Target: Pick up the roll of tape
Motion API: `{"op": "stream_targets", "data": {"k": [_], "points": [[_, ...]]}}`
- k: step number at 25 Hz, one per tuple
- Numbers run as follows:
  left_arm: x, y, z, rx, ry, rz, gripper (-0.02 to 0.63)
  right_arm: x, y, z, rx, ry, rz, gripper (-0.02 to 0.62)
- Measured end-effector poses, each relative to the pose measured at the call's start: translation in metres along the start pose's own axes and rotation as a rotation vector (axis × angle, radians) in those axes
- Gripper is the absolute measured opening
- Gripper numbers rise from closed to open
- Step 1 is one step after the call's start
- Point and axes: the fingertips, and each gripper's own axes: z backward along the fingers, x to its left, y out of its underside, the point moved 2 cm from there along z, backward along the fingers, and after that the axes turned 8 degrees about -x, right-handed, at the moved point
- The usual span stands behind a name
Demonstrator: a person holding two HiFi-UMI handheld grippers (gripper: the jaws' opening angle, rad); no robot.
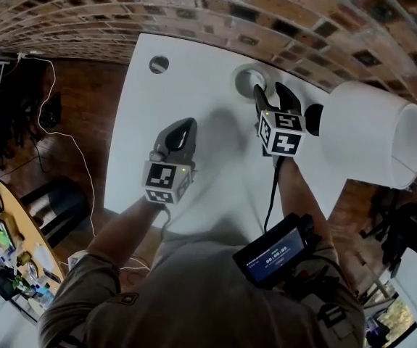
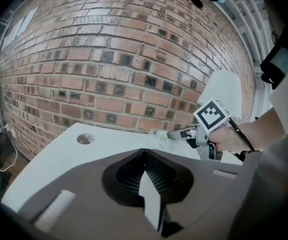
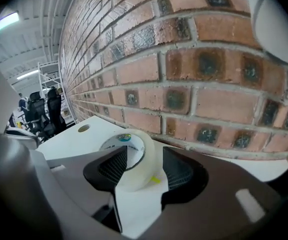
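Now, right tongs [image 1: 269, 93] spread wide astride roll of tape [image 3: 138, 170], left tongs [image 1: 186, 127] closed, empty.

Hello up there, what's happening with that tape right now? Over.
Left gripper shut, empty, over table. Right gripper open, straddling tape roll, not clamped. Nothing blocking; brick wall close behind.
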Motion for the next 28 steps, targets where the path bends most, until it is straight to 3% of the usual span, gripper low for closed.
{"op": "stream_targets", "data": {"k": [10,20,28], "points": [[0.02,0.006,0.015,-0.001,-0.061,0.04,0.002,-0.002,0.001,-0.03,0.101,-0.01,0.012,0.238],[0.028,0.011,0.022,-0.001,-0.092,0.069,0.002,-0.005,0.011,-0.052,0.298,-0.035,0.097,0.193],[0.03,0.011,0.024,0.0,-0.105,0.073,0.002,-0.002,0.014,-0.054,0.316,-0.027,0.105,0.143]]}}
